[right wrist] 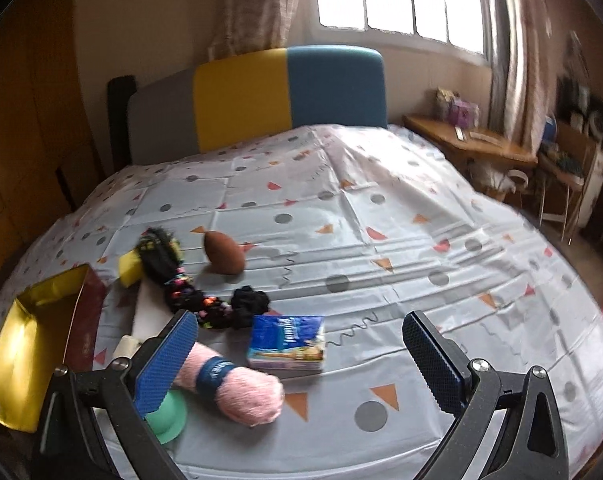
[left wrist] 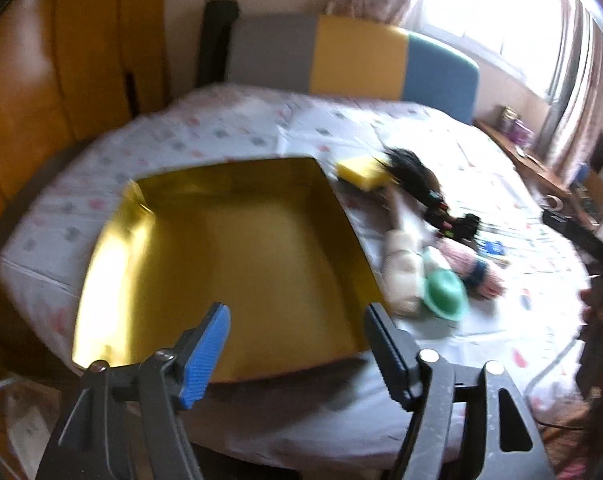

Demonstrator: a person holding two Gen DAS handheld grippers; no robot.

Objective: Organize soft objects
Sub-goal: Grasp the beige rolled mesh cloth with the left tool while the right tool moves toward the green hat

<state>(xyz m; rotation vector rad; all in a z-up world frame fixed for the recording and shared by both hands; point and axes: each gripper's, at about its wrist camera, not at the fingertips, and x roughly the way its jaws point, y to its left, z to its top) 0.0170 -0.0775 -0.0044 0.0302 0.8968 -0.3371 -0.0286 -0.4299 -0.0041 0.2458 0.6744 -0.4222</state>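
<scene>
Landmark: gold-lined box, lying on the bed at its near-left corner; all places below are given from this box.
Box state: open side up and nothing visible inside. Judged to be the receptacle, so it sits where both arms can reach it.
Left gripper: fingers released and spread wide, holding nothing, hovering over the near rim of the box. Judged to be waiting above the drop point or steadying position.
Right gripper: fingers released and spread wide, holding nothing, to the right of the box and above the cluster of objects.
Pink yarn skein: just right of the box, nearest the right gripper's blue left finger. Its dark band marks the middle; judged the likeliest first pick.
Green round object: beside the near end of the skein, partly hidden by the finger.
Cream roll: close against the box's right wall.
Tissue pack: right of the skein, lying flat.
Black braided piece: beyond the skein, running away from the box.
Black scrunchie: at the braid's near end.
Yellow sponge: just past the box's far right corner.
Brown egg-shaped object: farthest from the box, standing apart.
Task progress: judged not yet begun; every soft object lies outside the box.
</scene>
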